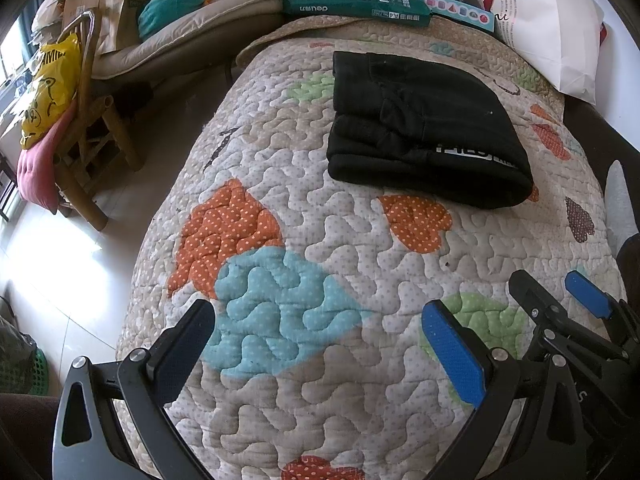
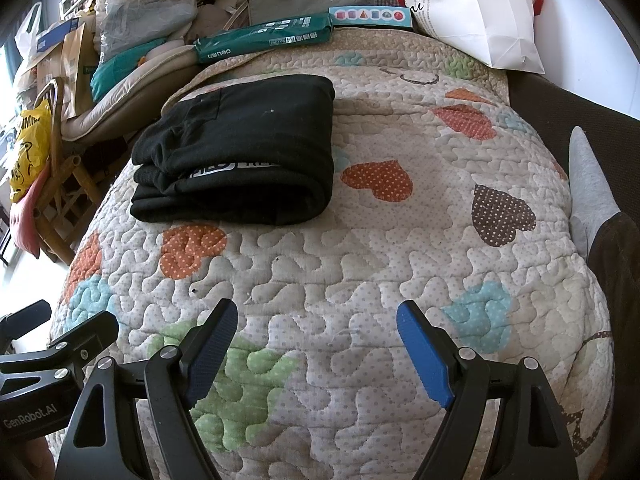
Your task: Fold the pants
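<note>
The black pants (image 1: 424, 128) lie folded into a thick rectangular bundle on the quilted bedspread (image 1: 320, 240), white lettering showing on the near fold. They also show in the right wrist view (image 2: 240, 152) at the upper left. My left gripper (image 1: 320, 320) is open and empty, hovering over the near part of the quilt, well short of the pants. My right gripper (image 2: 316, 328) is open and empty too, beside the left one; its fingers (image 1: 588, 296) show at the right edge of the left wrist view.
A green paper pack (image 1: 356, 8), a blue box (image 1: 460, 12) and a white bag (image 1: 552, 32) lie at the quilt's far end. A wooden chair (image 1: 88, 120) with a yellow bag (image 1: 48, 88) stands left, over the floor. A grey-socked foot (image 2: 592, 184) rests at right.
</note>
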Available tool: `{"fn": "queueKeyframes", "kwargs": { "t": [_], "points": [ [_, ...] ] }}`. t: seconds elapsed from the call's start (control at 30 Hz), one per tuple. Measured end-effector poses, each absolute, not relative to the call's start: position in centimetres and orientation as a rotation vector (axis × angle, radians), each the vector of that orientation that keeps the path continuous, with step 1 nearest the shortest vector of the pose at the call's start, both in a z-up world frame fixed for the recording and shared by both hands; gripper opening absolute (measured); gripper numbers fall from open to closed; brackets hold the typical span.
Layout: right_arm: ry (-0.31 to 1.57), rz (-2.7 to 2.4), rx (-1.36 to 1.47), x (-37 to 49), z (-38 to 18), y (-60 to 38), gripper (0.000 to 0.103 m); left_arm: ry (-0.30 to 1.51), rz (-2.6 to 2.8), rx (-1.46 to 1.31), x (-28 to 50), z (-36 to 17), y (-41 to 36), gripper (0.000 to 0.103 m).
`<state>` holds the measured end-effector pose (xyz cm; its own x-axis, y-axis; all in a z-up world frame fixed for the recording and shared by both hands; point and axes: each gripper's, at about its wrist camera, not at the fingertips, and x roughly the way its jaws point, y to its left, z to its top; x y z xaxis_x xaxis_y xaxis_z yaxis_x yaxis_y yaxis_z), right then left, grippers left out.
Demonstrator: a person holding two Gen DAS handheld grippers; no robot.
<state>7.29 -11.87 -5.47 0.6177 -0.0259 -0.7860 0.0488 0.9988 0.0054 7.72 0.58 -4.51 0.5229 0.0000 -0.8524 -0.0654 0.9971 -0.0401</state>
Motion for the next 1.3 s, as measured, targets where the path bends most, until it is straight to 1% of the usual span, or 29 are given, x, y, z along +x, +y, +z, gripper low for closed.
{"fn": "queueKeyframes", "kwargs": {
  "t": [1.3],
  "points": [
    [0.905, -0.041, 0.027, 7.37, -5.47, -11.91, 0.087, 1.037, 0.03, -0.075, 7.6, -4.88, 0.63, 0.103]
  ]
}}
